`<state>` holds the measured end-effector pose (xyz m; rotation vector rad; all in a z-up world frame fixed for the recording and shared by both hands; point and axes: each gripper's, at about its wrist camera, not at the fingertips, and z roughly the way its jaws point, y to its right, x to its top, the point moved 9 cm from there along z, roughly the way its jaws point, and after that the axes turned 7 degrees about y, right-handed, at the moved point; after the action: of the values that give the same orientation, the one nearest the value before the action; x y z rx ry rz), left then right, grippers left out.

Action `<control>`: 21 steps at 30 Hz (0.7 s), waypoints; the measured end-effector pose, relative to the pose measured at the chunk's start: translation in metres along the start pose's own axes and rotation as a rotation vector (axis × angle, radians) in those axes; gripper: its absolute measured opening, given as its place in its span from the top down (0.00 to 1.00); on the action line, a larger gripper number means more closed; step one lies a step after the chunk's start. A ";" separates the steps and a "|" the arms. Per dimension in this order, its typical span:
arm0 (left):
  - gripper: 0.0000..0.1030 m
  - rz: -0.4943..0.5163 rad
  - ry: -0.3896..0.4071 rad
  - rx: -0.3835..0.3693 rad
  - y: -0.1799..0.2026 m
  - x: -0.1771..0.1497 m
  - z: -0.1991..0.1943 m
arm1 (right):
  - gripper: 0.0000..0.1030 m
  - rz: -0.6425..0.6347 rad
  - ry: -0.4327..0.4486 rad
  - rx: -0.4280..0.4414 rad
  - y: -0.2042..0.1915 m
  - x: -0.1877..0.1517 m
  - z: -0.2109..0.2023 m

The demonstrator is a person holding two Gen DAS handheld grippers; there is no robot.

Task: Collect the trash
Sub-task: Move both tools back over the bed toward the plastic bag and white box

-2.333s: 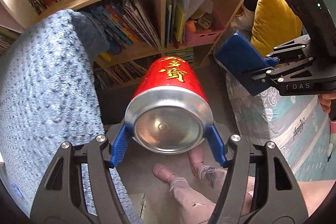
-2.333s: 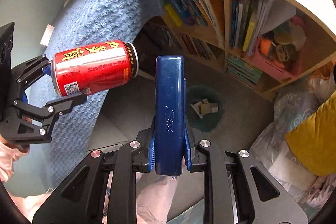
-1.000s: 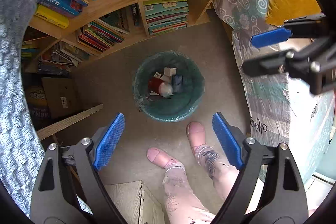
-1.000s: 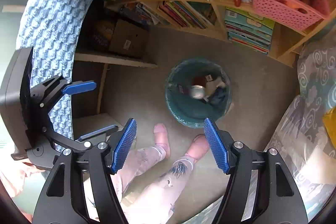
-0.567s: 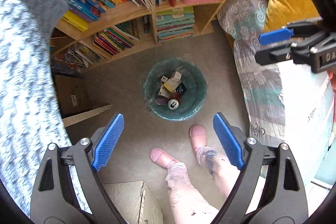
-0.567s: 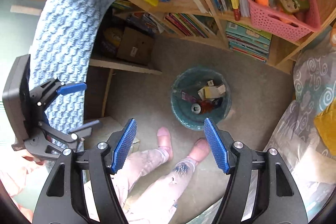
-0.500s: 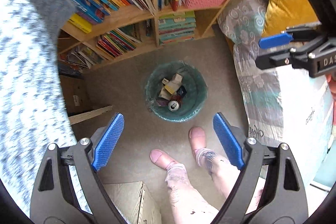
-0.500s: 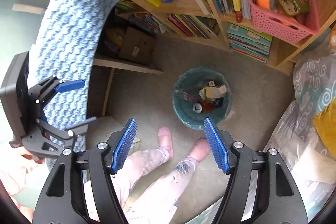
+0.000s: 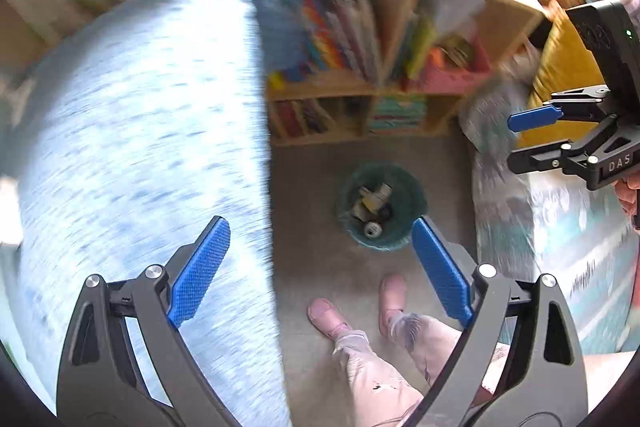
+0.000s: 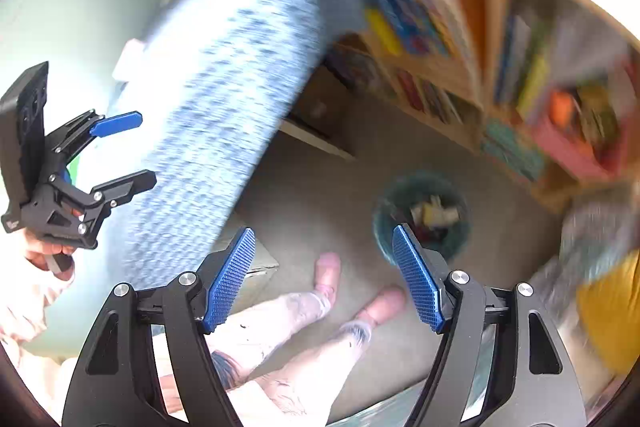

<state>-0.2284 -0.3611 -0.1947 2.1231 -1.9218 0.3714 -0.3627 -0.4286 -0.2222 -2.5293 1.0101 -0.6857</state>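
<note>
1. The left gripper (image 9: pixel 320 267) has nothing between its blue pads (image 9: pixel 199 269), and its jaws are opening wider.
2. The right gripper (image 10: pixel 324 277) also holds nothing, and its jaws are opening too; in the left wrist view it shows at the far right edge (image 9: pixel 532 139).
3. Below both grippers, on the grey floor (image 9: pixel 312 195), stands the green trash bin (image 9: pixel 416 195).
4. The trash (image 9: pixel 372 207) lies inside the bin: pale paper pieces and a can with its round end up.
5. Near the bin, the person's two feet (image 9: pixel 394 293) in pink socks stand on the floor.
6. At the left a blue knitted blanket (image 9: pixel 140 147) hangs, blurred.
7. Far behind the bin a wooden bookshelf (image 9: pixel 320 91) holds many books and a pink basket (image 9: pixel 456 77).
8. At the right there is a bed with a patterned cover (image 9: pixel 580 227) and a yellow pillow (image 9: pixel 568 67).
</note>
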 end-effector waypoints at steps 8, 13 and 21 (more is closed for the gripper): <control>0.09 -0.262 0.067 0.160 -0.116 -0.041 -0.068 | 0.24 -0.302 -0.036 0.097 -0.115 0.076 0.029; 0.09 -0.415 0.086 0.279 -0.198 -0.082 -0.103 | 0.23 -0.494 -0.065 0.141 -0.195 0.119 0.056; 0.09 -0.559 0.078 0.388 -0.302 -0.138 -0.136 | 0.20 -0.718 -0.081 0.197 -0.314 0.177 0.098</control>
<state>0.0563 -0.1558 -0.1210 2.7168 -1.2033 0.7311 -0.0248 -0.3245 -0.1030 -2.6849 -0.0313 -0.7994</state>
